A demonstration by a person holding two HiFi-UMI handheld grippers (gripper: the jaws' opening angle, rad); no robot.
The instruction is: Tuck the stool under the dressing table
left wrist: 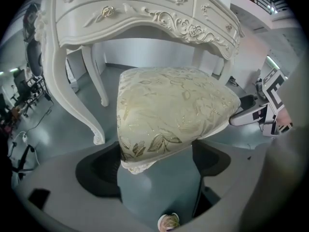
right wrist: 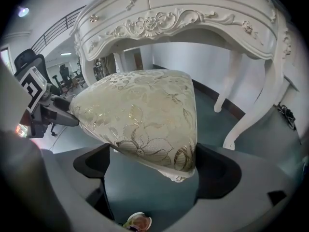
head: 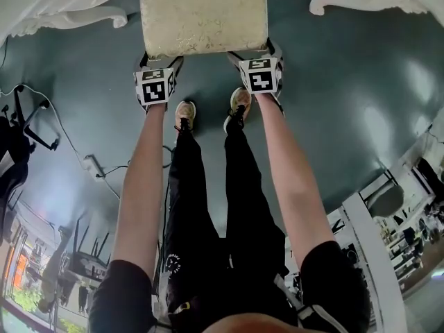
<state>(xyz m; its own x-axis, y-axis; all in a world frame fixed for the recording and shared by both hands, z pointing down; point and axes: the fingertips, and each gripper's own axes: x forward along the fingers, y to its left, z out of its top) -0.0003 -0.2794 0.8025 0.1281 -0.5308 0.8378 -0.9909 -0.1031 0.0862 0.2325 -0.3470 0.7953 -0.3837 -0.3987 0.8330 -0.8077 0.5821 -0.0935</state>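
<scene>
Floor (head: 347, 116): dark teal, carrying the stool and the dressing table; a cable (head: 83, 161) trails off at the left.
Dressing table (left wrist: 145, 13): white and carved, with curved front legs on either side of an open knee space.
Stool (head: 203, 16): cream cushioned seat at the mouth of that knee space, between the two front legs. Its far edge seems to reach just under the table's front rail, while its near edge is well out toward the person.
Long axis: the seat's longer side runs left to right, parallel with the table front.
Left gripper (left wrist: 155, 153): clenched on the seat's near left corner, one jaw against each side.
Right gripper (right wrist: 153, 163): clenched on the seat's near right corner in the same way.
Direction: the stool lies straight ahead of both grippers, and the knee space is directly beyond it.
Nearer hand: neither, as both arms reach about equally far.
Shoes (head: 208, 113): just behind the near edge, between the grippers.
Next move, as judged: an even forward push from both corners, so the seat stays square and clears the legs.
</scene>
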